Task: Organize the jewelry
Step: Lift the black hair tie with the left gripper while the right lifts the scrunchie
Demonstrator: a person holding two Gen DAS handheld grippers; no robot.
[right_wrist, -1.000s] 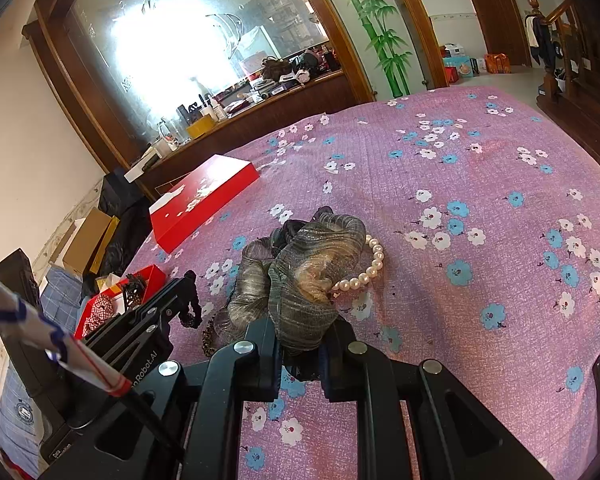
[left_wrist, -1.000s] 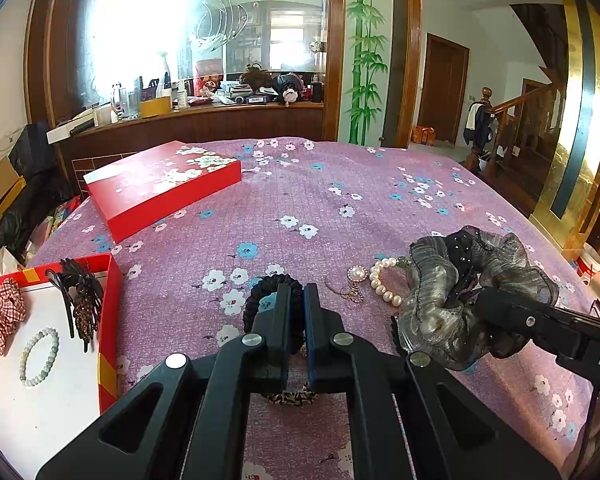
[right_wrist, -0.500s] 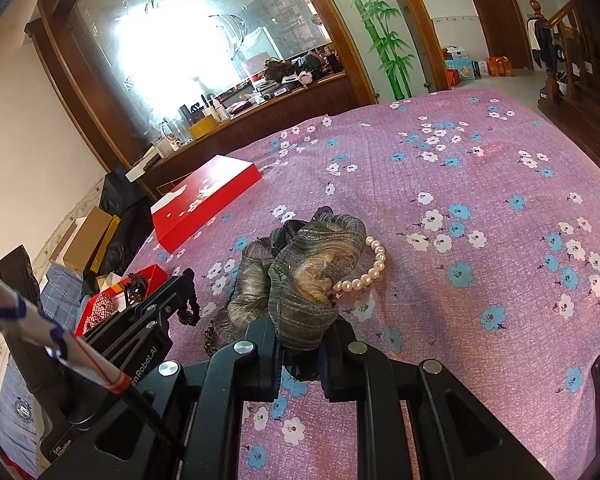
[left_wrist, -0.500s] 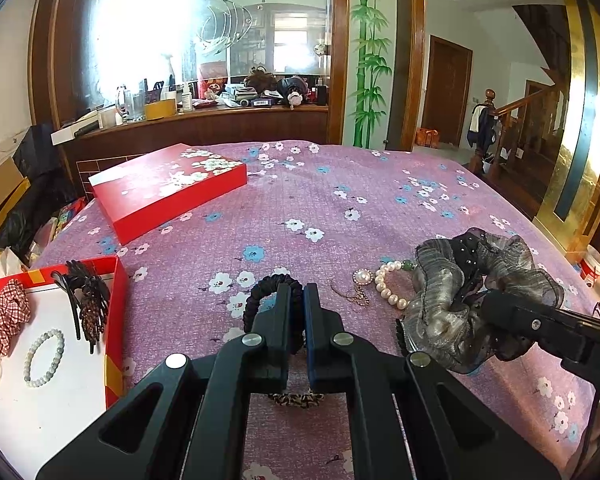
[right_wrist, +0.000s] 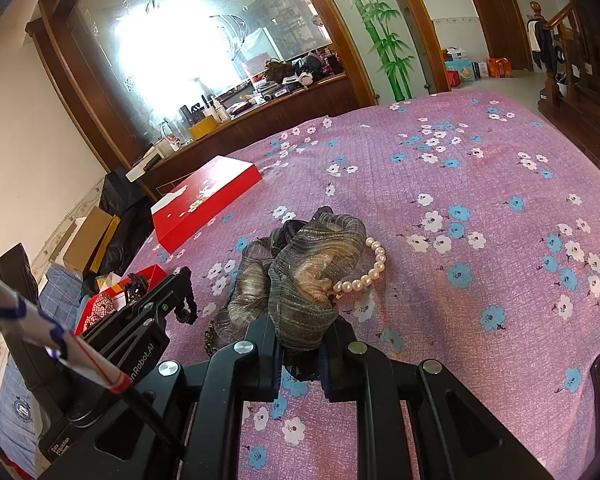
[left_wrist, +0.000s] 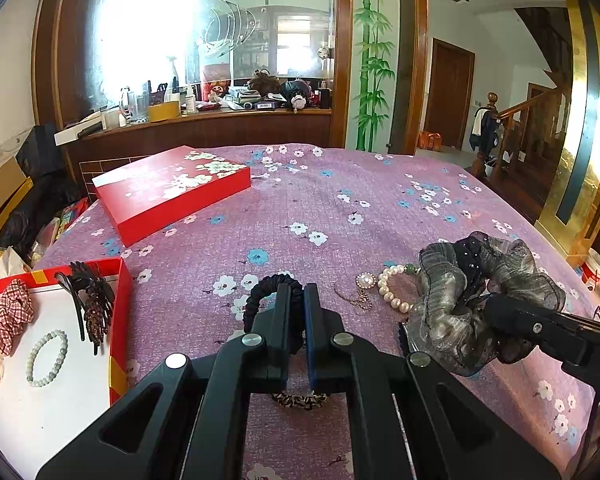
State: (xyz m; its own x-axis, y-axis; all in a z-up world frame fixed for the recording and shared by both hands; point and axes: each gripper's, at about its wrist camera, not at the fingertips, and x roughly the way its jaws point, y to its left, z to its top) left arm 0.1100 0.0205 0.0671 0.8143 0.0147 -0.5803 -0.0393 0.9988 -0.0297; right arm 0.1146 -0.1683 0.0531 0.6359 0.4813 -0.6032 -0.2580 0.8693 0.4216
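Observation:
My left gripper (left_wrist: 296,294) is shut on a black scrunchie (left_wrist: 266,286), whose ring stands up around the fingertips. In the right wrist view the same scrunchie (right_wrist: 189,307) hangs from the left gripper (right_wrist: 182,277). My right gripper (right_wrist: 302,334) is shut on a grey gauzy scrunchie (right_wrist: 316,268), seen at the right of the left wrist view (left_wrist: 460,292) with the right gripper (left_wrist: 491,306) buried in it. A pearl bracelet (left_wrist: 392,290) lies partly under that scrunchie, next to a pearl pendant on a chain (left_wrist: 365,281). A leopard-print hair tie (left_wrist: 300,400) lies under my left gripper.
A red tray (left_wrist: 121,280) with a white floor at the left holds a plaid scrunchie (left_wrist: 10,316), a dark hair claw (left_wrist: 94,300) and a pale bead bracelet (left_wrist: 46,358). Its red flowered lid (left_wrist: 172,192) lies further back on the purple flowered cloth (left_wrist: 340,208).

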